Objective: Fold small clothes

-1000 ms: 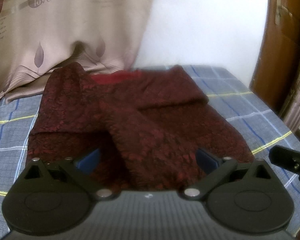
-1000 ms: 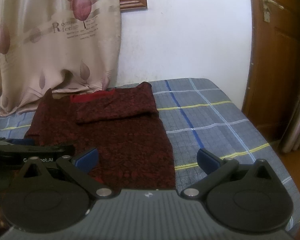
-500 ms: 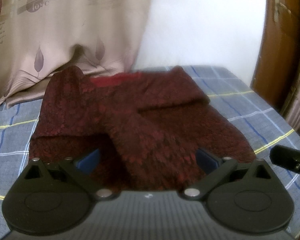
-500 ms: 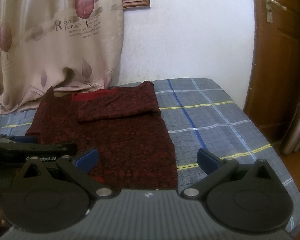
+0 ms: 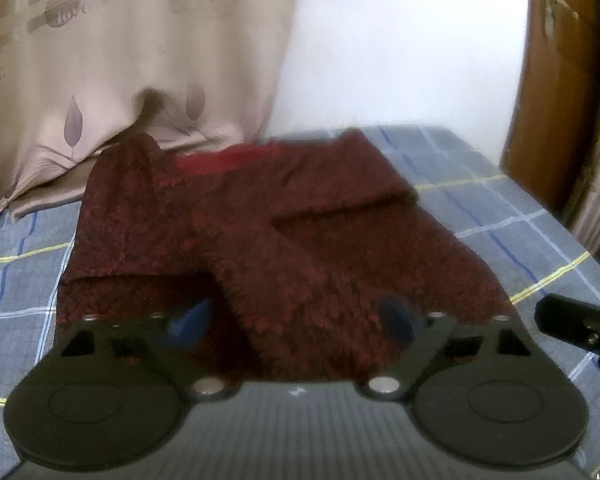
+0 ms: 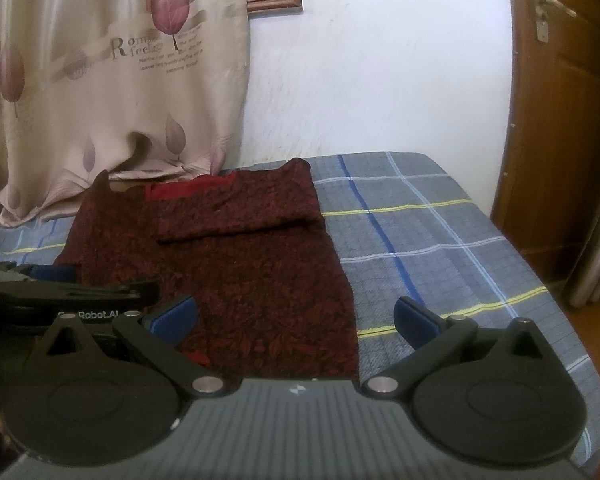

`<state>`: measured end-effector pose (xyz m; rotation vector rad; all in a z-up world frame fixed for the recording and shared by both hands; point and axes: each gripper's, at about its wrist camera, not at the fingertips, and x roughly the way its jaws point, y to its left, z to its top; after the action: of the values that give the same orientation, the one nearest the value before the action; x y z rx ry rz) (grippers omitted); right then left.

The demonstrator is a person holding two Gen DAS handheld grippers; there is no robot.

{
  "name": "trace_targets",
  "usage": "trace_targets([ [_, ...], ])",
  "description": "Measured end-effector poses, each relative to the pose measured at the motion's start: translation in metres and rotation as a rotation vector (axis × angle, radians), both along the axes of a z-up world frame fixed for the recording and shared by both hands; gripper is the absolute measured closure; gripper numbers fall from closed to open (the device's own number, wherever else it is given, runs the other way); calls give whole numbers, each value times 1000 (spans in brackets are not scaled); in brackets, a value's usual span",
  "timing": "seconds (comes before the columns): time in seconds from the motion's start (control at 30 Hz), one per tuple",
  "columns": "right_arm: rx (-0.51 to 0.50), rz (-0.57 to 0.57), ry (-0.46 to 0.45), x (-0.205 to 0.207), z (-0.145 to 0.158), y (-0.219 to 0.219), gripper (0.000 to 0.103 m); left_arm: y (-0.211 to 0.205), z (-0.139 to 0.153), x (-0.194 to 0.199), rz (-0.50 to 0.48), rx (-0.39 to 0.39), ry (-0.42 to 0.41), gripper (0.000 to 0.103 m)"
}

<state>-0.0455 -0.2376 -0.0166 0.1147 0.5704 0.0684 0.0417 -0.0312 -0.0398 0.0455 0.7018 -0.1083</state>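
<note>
Both views are shifting only slightly, with the left gripper [image 5: 294, 318] and right gripper [image 6: 294, 316] hovering wide open, empty, over the dark red garment [image 6: 236, 256].

Blurred garment [image 5: 284, 240], hem behind gripper body

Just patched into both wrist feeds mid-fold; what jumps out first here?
The dark red patterned garment dominates, spread on the blue-grey plaid bed cover with both sleeves folded in across its body. Both grippers hover open at its near hem: the left gripper over the middle, the right gripper over the right corner. Behind the bed hangs a beige leaf-print curtain, with a brown wooden door at right.
</note>
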Motion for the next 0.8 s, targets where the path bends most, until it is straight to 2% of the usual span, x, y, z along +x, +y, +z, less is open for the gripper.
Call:
trace_targets([
  [0.1,-2,0,0,0,1,1,0,3,-2,4,1,-13,32,36],
  [0.27,6,0,3,1,-1,0,0,9,-4,7,26,-22,47,48],
  [0.33,10,0,7,1,-1,0,0,12,-3,8,26,-30,49,58],
  [0.5,14,2,10,1,-1,1,0,20,8,7,36,-44,43,70],
  [0.63,5,14,4,1,1,1,0,41,28,3,66,-42,11,72],
  [0.8,40,53,3,2,8,0,0,101,61,4,164,-13,-39,72],
])
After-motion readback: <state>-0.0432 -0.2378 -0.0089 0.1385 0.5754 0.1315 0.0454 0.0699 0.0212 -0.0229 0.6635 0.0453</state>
